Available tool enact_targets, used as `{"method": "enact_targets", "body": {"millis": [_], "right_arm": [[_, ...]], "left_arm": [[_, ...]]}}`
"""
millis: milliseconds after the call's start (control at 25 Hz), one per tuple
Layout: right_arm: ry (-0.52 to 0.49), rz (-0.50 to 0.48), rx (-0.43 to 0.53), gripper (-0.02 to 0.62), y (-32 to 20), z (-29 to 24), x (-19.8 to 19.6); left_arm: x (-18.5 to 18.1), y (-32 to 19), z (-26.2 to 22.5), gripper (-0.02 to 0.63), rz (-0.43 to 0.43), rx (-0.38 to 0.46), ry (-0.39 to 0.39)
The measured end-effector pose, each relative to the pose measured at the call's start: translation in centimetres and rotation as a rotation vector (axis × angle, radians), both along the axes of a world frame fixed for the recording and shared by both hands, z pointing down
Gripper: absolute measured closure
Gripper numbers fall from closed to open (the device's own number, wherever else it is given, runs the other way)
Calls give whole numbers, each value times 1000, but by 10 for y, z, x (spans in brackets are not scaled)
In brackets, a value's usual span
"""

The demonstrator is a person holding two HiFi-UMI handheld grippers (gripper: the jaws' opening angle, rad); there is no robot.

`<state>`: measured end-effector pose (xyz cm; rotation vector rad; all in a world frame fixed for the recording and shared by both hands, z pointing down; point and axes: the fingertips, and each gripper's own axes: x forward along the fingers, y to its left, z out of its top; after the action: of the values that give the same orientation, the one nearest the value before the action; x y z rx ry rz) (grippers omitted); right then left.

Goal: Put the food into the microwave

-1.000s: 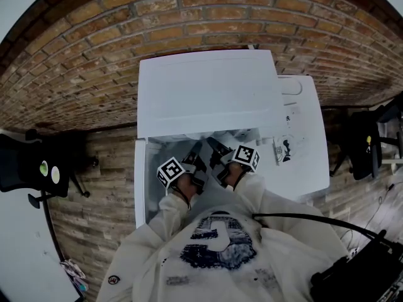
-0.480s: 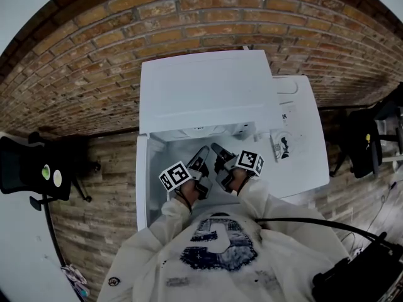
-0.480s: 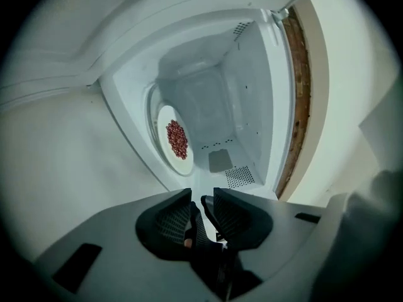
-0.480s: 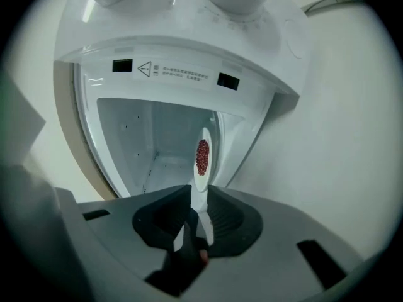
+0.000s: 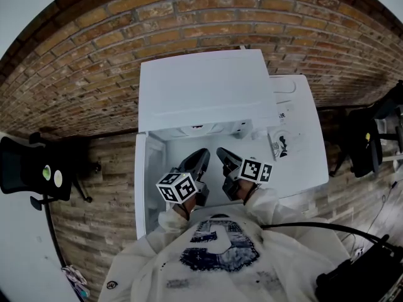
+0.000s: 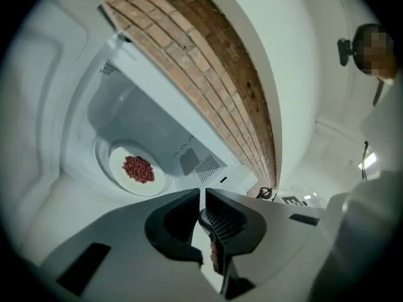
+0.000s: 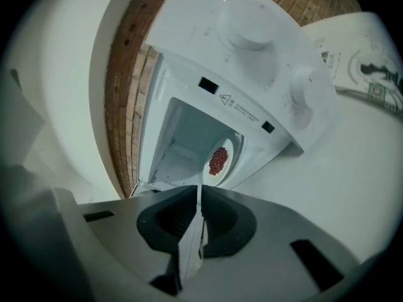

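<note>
White microwave (image 5: 201, 90) open, door (image 5: 140, 187) swung toward lower left of head view. White plate (image 6: 152, 182) with heap of small red food (image 6: 138, 168) sits inside cavity. Left gripper (image 6: 203, 191) and right gripper (image 7: 200, 189) in front of opening. Both jaw pairs just closing, nearly pressed together, nothing between.

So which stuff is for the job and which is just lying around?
For the job: microwave, plate, red food on it.
Just lying around: black chair, paper beside the microwave.
</note>
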<state>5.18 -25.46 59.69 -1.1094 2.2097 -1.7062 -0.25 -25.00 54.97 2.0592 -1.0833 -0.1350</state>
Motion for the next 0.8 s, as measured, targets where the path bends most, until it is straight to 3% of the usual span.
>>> {"method": "enact_targets", "body": {"millis": [280,480,680,800], "right_arm": [[233,-111,242,576,16,-49,2],[424,-140,441,578,25,-88,14],[515,-147,547,580,38,-114,21],[542,-155,577,580,43,-120,21]], "left_arm": [[-10,12,-48,586,16,168,-227],[-19,21,-66,595,9,248,-356],[-33,31,-82,597,-15,306,-469],[-38,34,-88,597,-21,323,-490]]}}
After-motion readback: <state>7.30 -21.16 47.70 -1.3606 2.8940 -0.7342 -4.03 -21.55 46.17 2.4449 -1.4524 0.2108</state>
